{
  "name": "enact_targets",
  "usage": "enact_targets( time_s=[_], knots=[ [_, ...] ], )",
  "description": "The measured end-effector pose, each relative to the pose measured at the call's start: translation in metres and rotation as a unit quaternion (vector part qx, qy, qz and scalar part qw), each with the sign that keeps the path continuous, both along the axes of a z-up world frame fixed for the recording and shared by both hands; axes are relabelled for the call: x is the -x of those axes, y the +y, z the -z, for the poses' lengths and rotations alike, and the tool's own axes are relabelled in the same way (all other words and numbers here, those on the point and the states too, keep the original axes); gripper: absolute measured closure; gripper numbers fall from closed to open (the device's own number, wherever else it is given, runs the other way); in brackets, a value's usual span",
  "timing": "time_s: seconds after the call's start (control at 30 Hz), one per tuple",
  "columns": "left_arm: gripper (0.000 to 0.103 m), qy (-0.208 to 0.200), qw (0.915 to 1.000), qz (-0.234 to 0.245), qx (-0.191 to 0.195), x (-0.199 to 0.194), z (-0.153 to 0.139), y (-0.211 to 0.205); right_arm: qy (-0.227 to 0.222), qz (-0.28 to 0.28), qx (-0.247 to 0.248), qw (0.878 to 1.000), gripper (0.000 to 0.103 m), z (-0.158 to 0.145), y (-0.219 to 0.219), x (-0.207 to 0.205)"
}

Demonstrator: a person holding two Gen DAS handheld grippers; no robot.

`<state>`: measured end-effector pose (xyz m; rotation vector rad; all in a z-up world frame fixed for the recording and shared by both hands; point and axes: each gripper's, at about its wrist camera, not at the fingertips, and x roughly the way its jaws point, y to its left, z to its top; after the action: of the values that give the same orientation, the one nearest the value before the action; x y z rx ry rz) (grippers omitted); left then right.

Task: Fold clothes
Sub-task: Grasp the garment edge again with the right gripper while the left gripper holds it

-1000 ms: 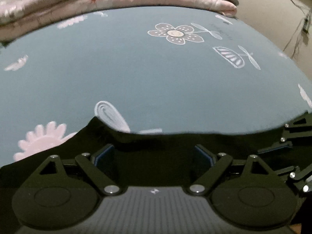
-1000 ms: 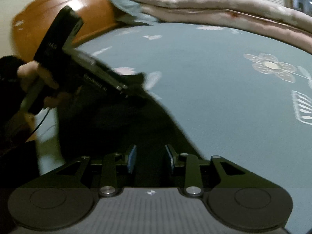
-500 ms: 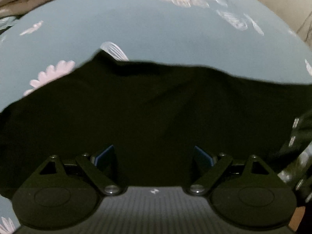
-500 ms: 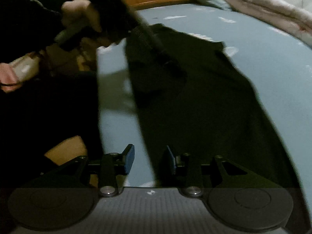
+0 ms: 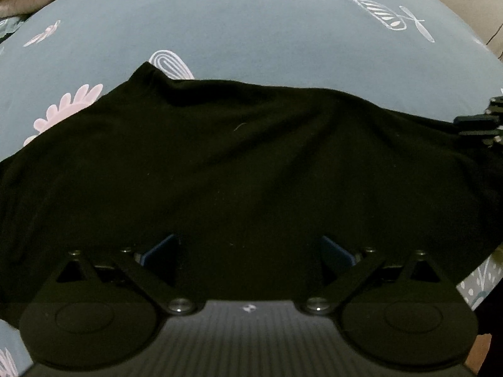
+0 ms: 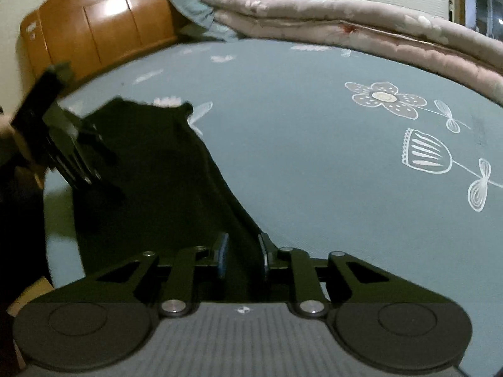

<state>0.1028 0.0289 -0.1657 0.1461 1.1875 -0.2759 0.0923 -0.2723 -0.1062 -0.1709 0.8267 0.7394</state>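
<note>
A black garment [image 5: 245, 169] lies spread on the blue-grey flowered bedsheet [image 5: 251, 44]. My left gripper [image 5: 248, 251] hovers over its near edge with its jaws wide apart and nothing between them. My right gripper [image 6: 241, 256] has its jaws close together around the garment's [image 6: 151, 182] near right edge. The left gripper also shows in the right wrist view [image 6: 72, 154], over the garment's left side. The right gripper shows at the right edge of the left wrist view [image 5: 481, 125].
A folded pink quilt [image 6: 361, 28] and a blue pillow [image 6: 201, 12] lie along the far side of the bed. A wooden headboard [image 6: 103, 34] stands at the back left. The bed's edge runs near the left side [image 6: 56, 251].
The garment was lifted and swung, and now lies spread on the sheet. The left gripper has pulled back to its near edge. The right gripper came down, still holding the right edge.
</note>
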Motion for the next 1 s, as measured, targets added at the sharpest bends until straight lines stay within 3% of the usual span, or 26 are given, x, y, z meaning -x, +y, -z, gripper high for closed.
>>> enact_targets(
  time_s=[0.13,0.3,0.43,0.63,0.8,0.9,1.0],
  knots=[
    [0.006,-0.011,0.9996,0.021,0.017,0.008,-0.006,-0.007,0.010,-0.001,0.029,1.000,0.079,0.011,0.004,-0.004],
    [0.006,-0.024,0.9953,0.084,0.041,0.017,-0.017,-0.036,0.026,0.005,0.013,1.000,0.082,0.019,0.001,-0.012],
    [0.006,-0.023,0.9915,0.115,0.056,0.014,-0.016,-0.057,0.028,0.012,-0.003,1.000,0.101,0.020,0.000,-0.014],
    [0.006,-0.012,0.9896,0.131,0.059,0.012,-0.005,-0.076,0.001,0.049,-0.024,0.999,0.102,0.013,-0.010,-0.019],
    [0.006,0.005,0.9905,0.124,0.059,0.008,0.002,-0.080,0.010,0.059,0.009,0.998,0.102,0.025,-0.009,-0.023],
    [0.006,-0.020,0.9886,0.135,0.065,0.004,-0.008,-0.083,0.000,0.070,0.003,0.998,0.102,0.015,-0.013,-0.020],
    [0.006,-0.053,0.9867,0.137,0.069,-0.005,-0.021,-0.084,-0.006,0.058,-0.046,0.997,0.098,0.002,-0.014,-0.016]
  ],
)
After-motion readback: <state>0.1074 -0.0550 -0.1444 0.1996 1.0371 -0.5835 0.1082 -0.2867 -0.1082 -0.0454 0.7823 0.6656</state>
